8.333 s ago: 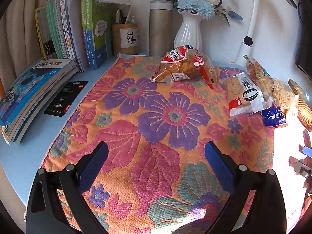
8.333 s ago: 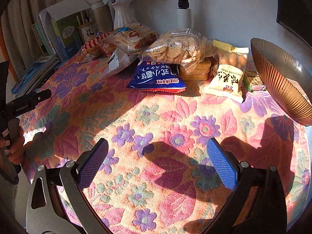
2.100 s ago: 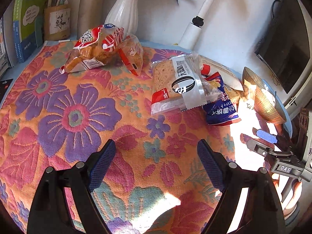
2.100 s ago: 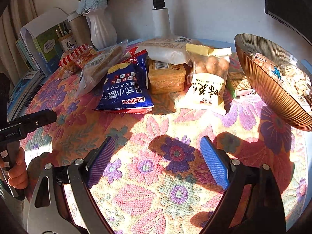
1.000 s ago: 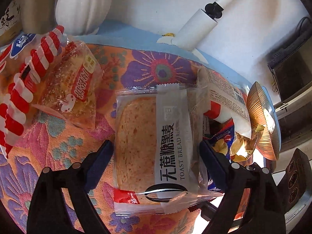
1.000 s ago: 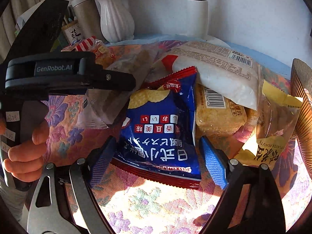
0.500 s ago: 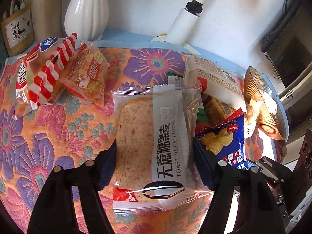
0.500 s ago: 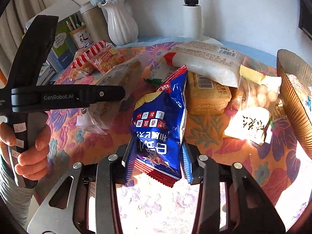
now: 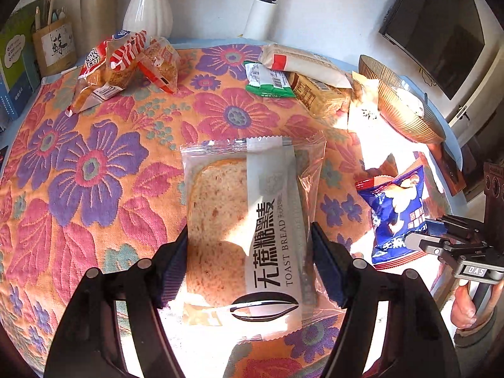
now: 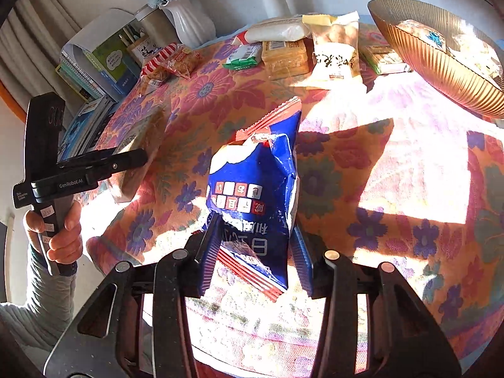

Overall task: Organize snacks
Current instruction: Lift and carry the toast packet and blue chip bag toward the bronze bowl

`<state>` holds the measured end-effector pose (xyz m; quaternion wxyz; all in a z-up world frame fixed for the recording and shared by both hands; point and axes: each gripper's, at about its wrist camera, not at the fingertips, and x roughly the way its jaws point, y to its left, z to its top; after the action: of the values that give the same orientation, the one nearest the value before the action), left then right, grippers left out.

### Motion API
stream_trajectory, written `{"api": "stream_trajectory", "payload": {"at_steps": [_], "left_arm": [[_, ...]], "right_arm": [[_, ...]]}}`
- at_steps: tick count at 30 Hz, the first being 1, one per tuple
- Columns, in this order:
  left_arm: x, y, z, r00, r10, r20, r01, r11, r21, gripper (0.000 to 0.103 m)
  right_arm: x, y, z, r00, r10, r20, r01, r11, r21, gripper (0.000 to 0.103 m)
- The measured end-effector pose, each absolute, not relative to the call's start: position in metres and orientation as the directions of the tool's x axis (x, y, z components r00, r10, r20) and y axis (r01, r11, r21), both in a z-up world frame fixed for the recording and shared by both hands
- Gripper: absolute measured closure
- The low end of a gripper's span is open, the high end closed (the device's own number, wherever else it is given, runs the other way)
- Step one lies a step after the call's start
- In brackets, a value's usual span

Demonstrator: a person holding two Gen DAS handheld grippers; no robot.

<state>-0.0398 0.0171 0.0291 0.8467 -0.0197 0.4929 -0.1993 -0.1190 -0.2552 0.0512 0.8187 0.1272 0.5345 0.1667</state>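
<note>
My left gripper [image 9: 249, 261] is shut on a clear toast bread packet [image 9: 242, 220] with a white label and holds it above the flowered cloth. My right gripper [image 10: 253, 249] is shut on a blue chip bag [image 10: 255, 189] with red trim, lifted off the cloth; it also shows in the left wrist view [image 9: 397, 211]. The left gripper with the bread shows at the left of the right wrist view [image 10: 132, 154]. A ribbed gold bowl [image 10: 434, 53] with snacks in it stands at the far right.
More snacks lie along the back: a red-striped bag [image 9: 107, 69], a green packet [image 9: 267, 82], a white bag [image 9: 302, 63], biscuits [image 10: 286, 55], a peanut bag [image 10: 337, 53]. A white vase [image 9: 148, 9], a thermos [image 9: 97, 12], a pen holder [image 9: 55, 44], books [image 10: 94, 72] and a lamp base [image 9: 261, 9] stand behind.
Both grippers have pulled back from the snack pile, each carrying its packet up and toward the table's near side. The bread and the chip bag are now apart from the pile.
</note>
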Motion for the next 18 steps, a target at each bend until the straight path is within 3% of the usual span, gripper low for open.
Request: {"api": "stream_trajectory", "payload": {"at_steps": [2,3,4,6,10,12,18], "left_arm": [[-0.043,0.013,0.024,0.425,-0.347,-0.836,0.321,0.921,-0.219,0.033],[-0.044,0.011,0.021,0.421,-0.342,-0.840,0.324,0.922,-0.213,0.033],[-0.046,0.008,0.020,0.428,-0.330,-0.841,0.326,0.925,-0.196,0.032],[-0.048,0.004,0.019,0.442,-0.301,-0.845,0.328,0.931,-0.160,0.030],[-0.052,-0.003,0.020,0.462,-0.276,-0.843,0.332,0.935,-0.124,0.024],[-0.054,-0.006,0.017,0.468,-0.264,-0.843,0.329,0.938,-0.110,0.014],[-0.064,-0.008,0.011,0.491,-0.271,-0.828,0.320,0.940,-0.117,0.015]], "right_arm": [[-0.120,-0.262,0.053,0.384,0.408,-0.828,-0.113,0.911,0.396,0.046],[-0.120,-0.264,0.054,0.392,0.409,-0.824,-0.097,0.909,0.405,0.036],[-0.120,-0.266,0.055,0.401,0.409,-0.820,-0.077,0.907,0.415,0.018],[-0.115,-0.267,0.056,0.411,0.431,-0.803,-0.046,0.890,0.454,0.008],[-0.099,-0.260,0.045,0.374,0.417,-0.829,0.051,0.883,0.467,0.008],[-0.094,-0.257,0.034,0.348,0.410,-0.843,0.105,0.876,0.470,0.008],[-0.087,-0.234,0.037,0.372,0.300,-0.879,0.131,0.920,0.369,0.008]]}}
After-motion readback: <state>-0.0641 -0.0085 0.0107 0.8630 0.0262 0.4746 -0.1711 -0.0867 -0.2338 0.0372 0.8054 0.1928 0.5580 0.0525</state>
